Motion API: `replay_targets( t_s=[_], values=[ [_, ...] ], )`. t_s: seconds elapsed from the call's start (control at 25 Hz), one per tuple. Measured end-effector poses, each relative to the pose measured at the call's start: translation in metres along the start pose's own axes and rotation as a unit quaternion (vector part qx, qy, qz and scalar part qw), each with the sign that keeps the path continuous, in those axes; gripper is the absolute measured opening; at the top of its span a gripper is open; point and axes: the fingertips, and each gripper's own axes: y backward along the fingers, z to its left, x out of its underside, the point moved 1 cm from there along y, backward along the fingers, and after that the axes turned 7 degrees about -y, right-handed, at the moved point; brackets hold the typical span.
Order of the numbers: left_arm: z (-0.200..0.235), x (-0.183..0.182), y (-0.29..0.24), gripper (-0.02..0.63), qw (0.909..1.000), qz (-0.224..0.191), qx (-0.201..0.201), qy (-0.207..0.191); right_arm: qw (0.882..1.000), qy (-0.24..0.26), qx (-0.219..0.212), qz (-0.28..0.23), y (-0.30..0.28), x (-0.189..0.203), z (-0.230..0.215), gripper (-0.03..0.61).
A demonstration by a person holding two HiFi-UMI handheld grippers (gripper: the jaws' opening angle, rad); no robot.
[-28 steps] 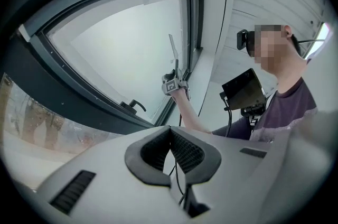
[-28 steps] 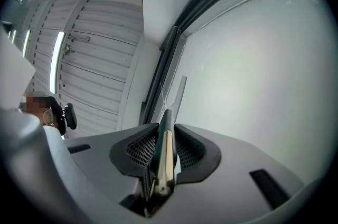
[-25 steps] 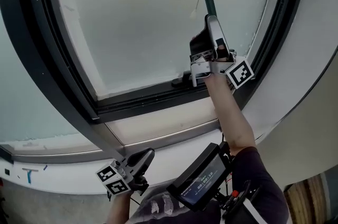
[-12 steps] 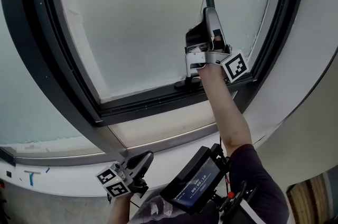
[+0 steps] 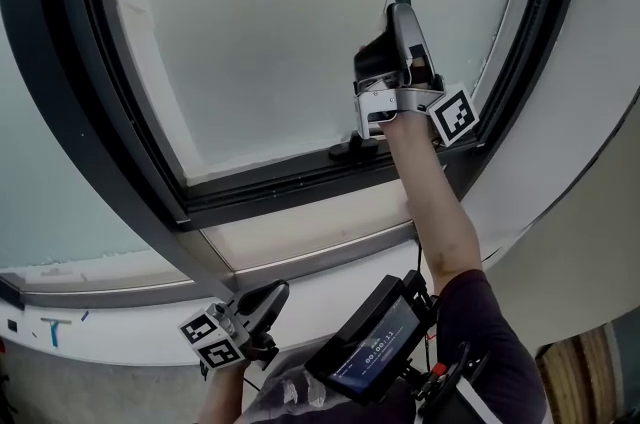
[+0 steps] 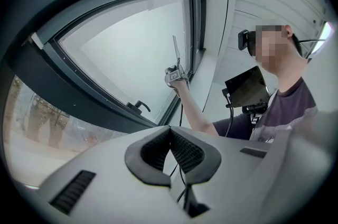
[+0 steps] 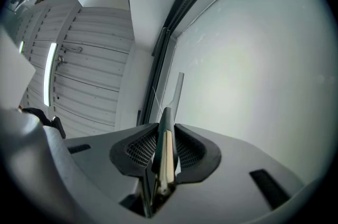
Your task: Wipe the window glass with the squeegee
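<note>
The right gripper (image 5: 398, 17) clamps the squeegee (image 7: 165, 130), its handle running up the glass (image 5: 260, 32) beyond the jaws (left gripper (image 5: 272, 294) low, jaws together, empty).

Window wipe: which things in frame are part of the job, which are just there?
In use: squeegee, clamped in the right gripper; window glass.
Idle: left gripper, shut and empty; window handle; chest screen.
</note>
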Motion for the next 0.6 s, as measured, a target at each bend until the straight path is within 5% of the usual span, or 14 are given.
replay_targets(
  t_s=[0.6],
  values=[
    [-0.001,0.033,-0.004,0.005,0.9999,-0.003,-0.002,-0.011,0.999,-0.034,-0.014,0.006,0.045,0.008,-0.003,0.091]
  ],
)
